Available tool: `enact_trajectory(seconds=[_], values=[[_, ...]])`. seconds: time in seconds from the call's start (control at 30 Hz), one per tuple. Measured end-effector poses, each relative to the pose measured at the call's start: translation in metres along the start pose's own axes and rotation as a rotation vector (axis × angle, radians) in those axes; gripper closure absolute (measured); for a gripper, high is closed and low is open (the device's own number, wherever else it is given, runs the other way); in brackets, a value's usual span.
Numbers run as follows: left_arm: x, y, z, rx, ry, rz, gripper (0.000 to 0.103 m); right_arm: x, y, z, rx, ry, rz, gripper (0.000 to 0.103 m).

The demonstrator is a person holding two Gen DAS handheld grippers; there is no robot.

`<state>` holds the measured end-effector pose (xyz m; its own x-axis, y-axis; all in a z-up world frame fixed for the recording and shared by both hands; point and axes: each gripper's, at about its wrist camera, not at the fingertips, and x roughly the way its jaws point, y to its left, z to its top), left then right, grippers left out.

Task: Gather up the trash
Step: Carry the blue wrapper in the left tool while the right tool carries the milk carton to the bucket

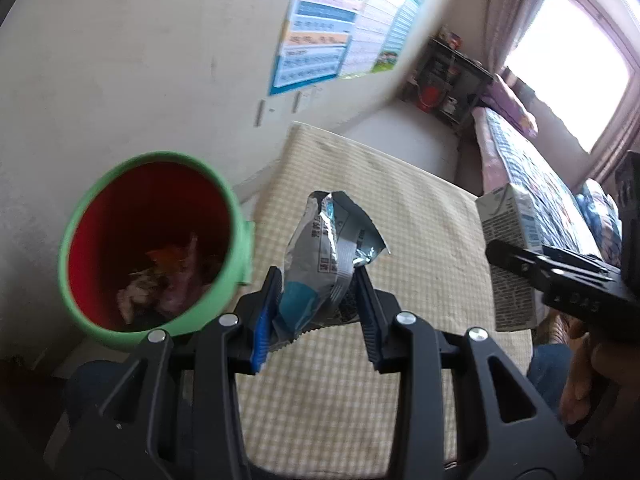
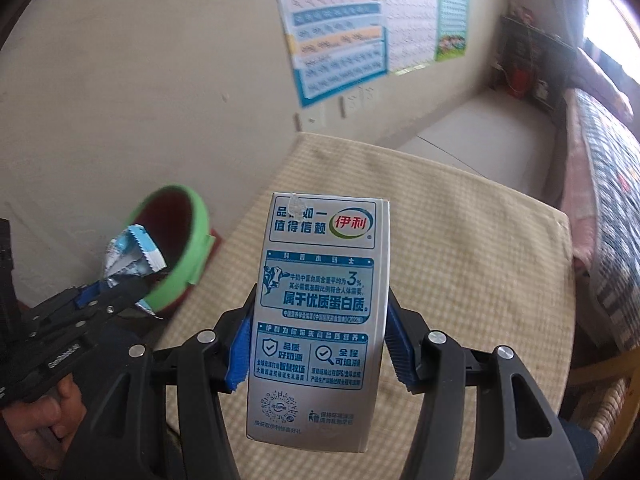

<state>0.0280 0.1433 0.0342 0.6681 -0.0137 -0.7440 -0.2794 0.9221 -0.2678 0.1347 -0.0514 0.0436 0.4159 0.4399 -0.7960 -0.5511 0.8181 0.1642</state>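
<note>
My left gripper is shut on a crumpled silver and blue snack wrapper and holds it above the table edge, just right of the bin. The bin is green outside and red inside, with several bits of trash at its bottom. My right gripper is shut on a silver and blue milk carton, held upright above the table. The carton and right gripper also show at the right of the left wrist view. The wrapper and the bin show at the left of the right wrist view.
A table with a beige checked cloth lies under both grippers. The bin stands on the floor by a pale wall with posters. A bed with patterned covers is at the right, a dark shelf and a window beyond.
</note>
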Motion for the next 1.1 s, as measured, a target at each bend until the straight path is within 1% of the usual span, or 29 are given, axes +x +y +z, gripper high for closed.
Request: enact_trajectory(seconds=[0.1, 0.27, 0.33, 0.53, 0.67, 0.9, 1.1], values=[[-0.006, 0.018, 0.001, -0.036, -0.014, 0.026, 0.067, 0.001, 0.019, 0.006, -0.037, -0.018, 0.032, 0.048], [-0.017, 0.048, 0.004, -0.094, -0.043, 0.065, 0.067, 0.013, 0.060, 0.015, -0.123, -0.007, 0.076, 0.048], [-0.021, 0.061, 0.005, -0.114, -0.053, 0.079, 0.067, 0.018, 0.079, 0.021, -0.147, -0.010, 0.107, 0.048], [-0.031, 0.103, 0.009, -0.173, -0.072, 0.117, 0.067, 0.039, 0.126, 0.037, -0.184, -0.010, 0.181, 0.048], [-0.039, 0.129, 0.012, -0.211, -0.093, 0.106, 0.067, 0.054, 0.152, 0.049, -0.195, 0.007, 0.230, 0.048], [-0.040, 0.160, 0.015, -0.252, -0.109, 0.117, 0.067, 0.076, 0.190, 0.064, -0.234, 0.017, 0.264, 0.048], [-0.036, 0.180, 0.021, -0.270, -0.118, 0.092, 0.067, 0.099, 0.205, 0.075, -0.231, 0.038, 0.284, 0.048]])
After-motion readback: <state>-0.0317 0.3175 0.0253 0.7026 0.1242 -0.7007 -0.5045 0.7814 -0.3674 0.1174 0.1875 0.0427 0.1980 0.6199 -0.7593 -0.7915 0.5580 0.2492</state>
